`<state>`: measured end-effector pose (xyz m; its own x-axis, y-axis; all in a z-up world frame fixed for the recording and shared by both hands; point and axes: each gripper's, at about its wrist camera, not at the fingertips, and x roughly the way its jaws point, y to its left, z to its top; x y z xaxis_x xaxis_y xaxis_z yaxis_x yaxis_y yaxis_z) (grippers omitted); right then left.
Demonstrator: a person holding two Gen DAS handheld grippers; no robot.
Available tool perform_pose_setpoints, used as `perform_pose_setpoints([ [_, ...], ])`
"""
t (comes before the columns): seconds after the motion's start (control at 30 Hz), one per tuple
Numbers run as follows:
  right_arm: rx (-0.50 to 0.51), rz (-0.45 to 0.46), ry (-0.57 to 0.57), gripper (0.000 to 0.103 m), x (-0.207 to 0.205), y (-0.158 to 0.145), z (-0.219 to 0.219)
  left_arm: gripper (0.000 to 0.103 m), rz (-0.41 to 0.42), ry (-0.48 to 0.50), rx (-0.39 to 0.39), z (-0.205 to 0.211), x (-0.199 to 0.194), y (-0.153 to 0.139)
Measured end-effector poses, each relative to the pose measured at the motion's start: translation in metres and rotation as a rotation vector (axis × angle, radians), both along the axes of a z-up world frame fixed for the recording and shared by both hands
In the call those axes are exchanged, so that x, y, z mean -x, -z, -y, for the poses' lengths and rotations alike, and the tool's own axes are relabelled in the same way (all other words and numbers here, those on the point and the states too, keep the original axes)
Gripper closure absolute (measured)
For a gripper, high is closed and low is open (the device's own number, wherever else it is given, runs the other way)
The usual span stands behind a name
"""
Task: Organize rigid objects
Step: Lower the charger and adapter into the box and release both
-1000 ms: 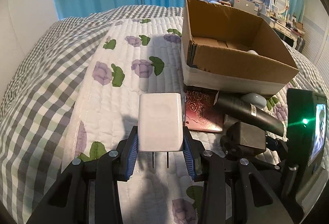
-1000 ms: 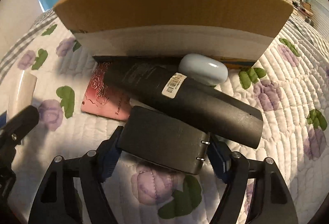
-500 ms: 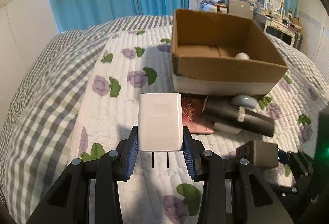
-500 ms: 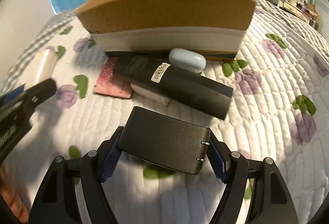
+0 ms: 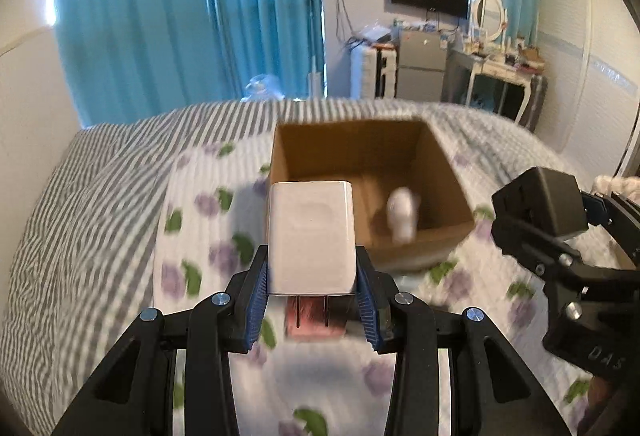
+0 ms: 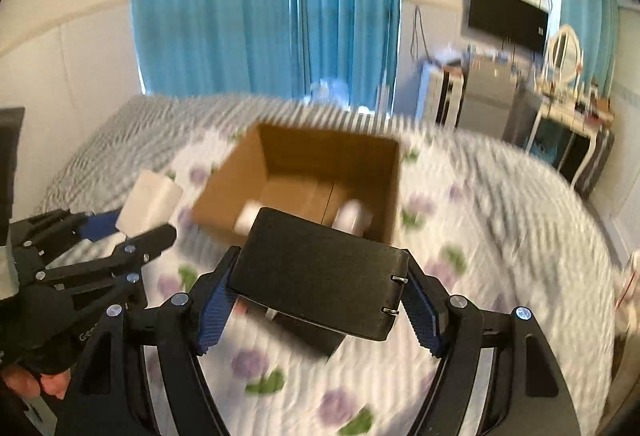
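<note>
My left gripper [image 5: 312, 288] is shut on a white plug-in charger [image 5: 310, 236], its two prongs pointing back at the camera, held high above the bed. My right gripper [image 6: 316, 300] is shut on a black power adapter [image 6: 320, 276], also held high. Both show in the other view: the black adapter [image 5: 540, 202] at the right, the white charger [image 6: 150, 202] at the left. The open cardboard box [image 5: 280, 156] sits on the bed ahead and below, with a white object [image 5: 402, 212] inside; the right wrist view shows its wall [image 6: 228, 180].
A pink booklet [image 5: 314, 328] lies on the flowered quilt [image 5: 200, 236] below the left gripper, partly hidden. A dark tube [image 6: 308, 332] lies under the right gripper. Blue curtains, a wall TV and a dresser with a mirror stand beyond the bed.
Both grippers have risen well above the bed with their chargers and moved toward the box, whose inside now shows from above. The view is motion-blurred.
</note>
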<state>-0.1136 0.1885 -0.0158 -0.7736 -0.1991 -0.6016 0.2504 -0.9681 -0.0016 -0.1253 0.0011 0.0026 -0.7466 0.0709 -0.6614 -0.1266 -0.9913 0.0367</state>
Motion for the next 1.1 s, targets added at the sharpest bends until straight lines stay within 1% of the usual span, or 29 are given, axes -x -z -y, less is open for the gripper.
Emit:
perform_pose_setpoints([
  [0.07,-0.004,-0.041,-0.003,0.029,0.017,-0.020,-0.005,0.063,-0.010,0.003,-0.005,-0.001,0.019,-0.016],
  [0.13,0.007,-0.060,-0.008,0.029,0.034,-0.033,-0.008,0.063,-0.031,-0.008,0.017,-0.004,0.042,-0.029],
  [0.23,0.021,-0.075,-0.012,0.029,0.064,-0.044,-0.009,0.063,-0.043,-0.018,0.056,-0.011,0.071,-0.032],
  [0.3,0.014,-0.078,-0.011,0.029,0.084,-0.046,-0.008,0.063,-0.034,-0.027,0.078,-0.016,0.094,-0.026],
  [0.33,0.010,-0.077,-0.011,0.029,0.095,-0.044,-0.009,0.063,-0.006,-0.024,0.077,-0.019,0.109,-0.017],
  [0.37,0.007,-0.074,-0.011,0.029,0.103,-0.042,-0.009,0.063,0.014,-0.022,0.075,-0.021,0.116,-0.010],
  [0.4,0.004,-0.068,-0.013,0.029,0.111,-0.039,-0.010,0.063,0.045,-0.014,0.070,-0.025,0.129,0.003],
  [0.43,0.003,-0.061,-0.013,0.029,0.121,-0.034,-0.010,0.063,0.059,-0.007,0.071,-0.028,0.133,0.011],
  [0.5,-0.005,-0.046,-0.015,0.029,0.134,-0.023,-0.012,0.063,0.108,0.002,0.088,-0.034,0.148,0.040],
  [0.6,-0.009,-0.012,-0.015,0.029,0.152,-0.001,-0.016,0.062,0.166,0.011,0.087,-0.040,0.156,0.071],
  [0.7,-0.001,0.021,-0.018,0.029,0.160,0.019,-0.022,0.062,0.198,0.019,0.089,-0.043,0.159,0.089],
  [0.8,0.005,0.043,-0.021,0.029,0.162,0.030,-0.025,0.058,0.180,0.033,0.075,-0.044,0.157,0.086],
  [0.83,0.008,0.048,-0.020,0.029,0.162,0.032,-0.025,0.048,0.167,0.039,0.074,-0.045,0.154,0.082],
  [0.87,0.010,0.051,-0.018,0.029,0.161,0.035,-0.025,0.042,0.163,0.037,0.078,-0.044,0.152,0.079],
  [0.9,0.013,0.055,-0.017,0.029,0.161,0.035,-0.027,0.039,0.160,0.036,0.080,-0.044,0.153,0.076],
  [0.97,0.020,0.053,-0.010,0.029,0.156,0.033,-0.026,0.039,0.137,0.035,0.077,-0.040,0.148,0.066],
  [1.1,0.019,0.042,-0.011,0.029,0.154,0.024,-0.024,0.039,0.095,0.003,0.064,-0.024,0.138,0.042],
])
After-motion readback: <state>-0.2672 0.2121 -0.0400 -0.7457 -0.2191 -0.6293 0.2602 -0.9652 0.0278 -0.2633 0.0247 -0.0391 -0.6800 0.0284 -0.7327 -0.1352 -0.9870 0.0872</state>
